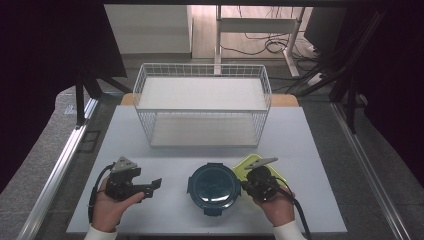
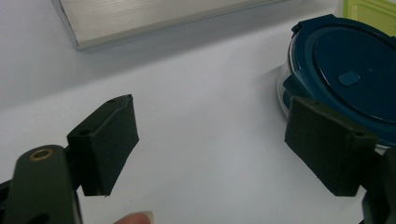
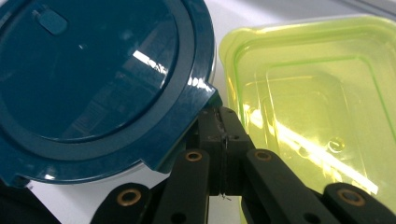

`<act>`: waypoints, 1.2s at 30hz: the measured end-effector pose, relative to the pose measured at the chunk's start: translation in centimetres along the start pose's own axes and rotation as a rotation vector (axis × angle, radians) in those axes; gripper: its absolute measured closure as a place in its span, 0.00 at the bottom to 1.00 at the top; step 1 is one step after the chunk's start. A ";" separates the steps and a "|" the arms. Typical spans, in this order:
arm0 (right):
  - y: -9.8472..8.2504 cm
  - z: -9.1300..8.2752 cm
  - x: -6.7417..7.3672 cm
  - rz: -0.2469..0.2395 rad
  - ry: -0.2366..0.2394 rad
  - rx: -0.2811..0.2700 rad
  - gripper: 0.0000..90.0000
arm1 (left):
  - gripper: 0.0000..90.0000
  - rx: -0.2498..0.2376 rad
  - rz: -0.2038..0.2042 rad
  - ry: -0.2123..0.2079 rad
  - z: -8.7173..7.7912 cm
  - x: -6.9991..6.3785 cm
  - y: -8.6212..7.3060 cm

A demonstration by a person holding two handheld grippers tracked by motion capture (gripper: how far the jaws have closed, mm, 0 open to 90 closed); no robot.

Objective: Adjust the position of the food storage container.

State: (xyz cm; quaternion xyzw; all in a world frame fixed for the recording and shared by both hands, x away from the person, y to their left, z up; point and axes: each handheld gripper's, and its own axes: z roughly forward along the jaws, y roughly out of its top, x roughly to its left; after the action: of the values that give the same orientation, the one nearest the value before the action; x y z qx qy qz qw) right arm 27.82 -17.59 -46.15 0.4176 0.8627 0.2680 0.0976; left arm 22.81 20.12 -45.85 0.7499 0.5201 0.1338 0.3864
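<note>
We press our right hand-held gripper [image 3: 219,128], clenched tight with nothing inside, against the side clip of the blue round box [image 1: 215,186] on the surface [image 1: 165,155], probably to flip it open. Our left hand-held gripper [image 2: 210,149] waits, released, nearby.

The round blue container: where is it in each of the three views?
High view: round blue container at front centre, between both hands.
Left gripper view: upper right, behind the right jaw.
Right gripper view: upper left.
Shared landmark: the yellow-green container beside it.
</note>
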 end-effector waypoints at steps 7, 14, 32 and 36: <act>0.2 0.1 0.4 -0.006 -0.021 0.003 0.99 | 0.18 0.004 -0.001 -0.002 0.1 0.1 0.0; 0.2 0.3 0.7 -0.009 -0.022 -0.004 0.99 | 0.18 0.008 -0.008 -0.001 0.3 0.3 -0.1; 0.7 1.0 2.3 -0.016 0.027 -0.022 0.99 | 0.18 0.013 -0.021 0.007 0.4 0.6 -0.2; 0.8 1.3 2.8 -0.022 0.021 -0.029 0.99 | 0.18 0.010 -0.019 0.009 0.3 0.6 -0.1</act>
State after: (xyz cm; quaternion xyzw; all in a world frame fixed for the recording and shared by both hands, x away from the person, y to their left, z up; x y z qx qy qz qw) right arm 27.07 -14.48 -46.62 0.4039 0.8641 0.2841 0.0974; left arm 23.17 20.55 -46.26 0.7462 0.5298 0.1307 0.3814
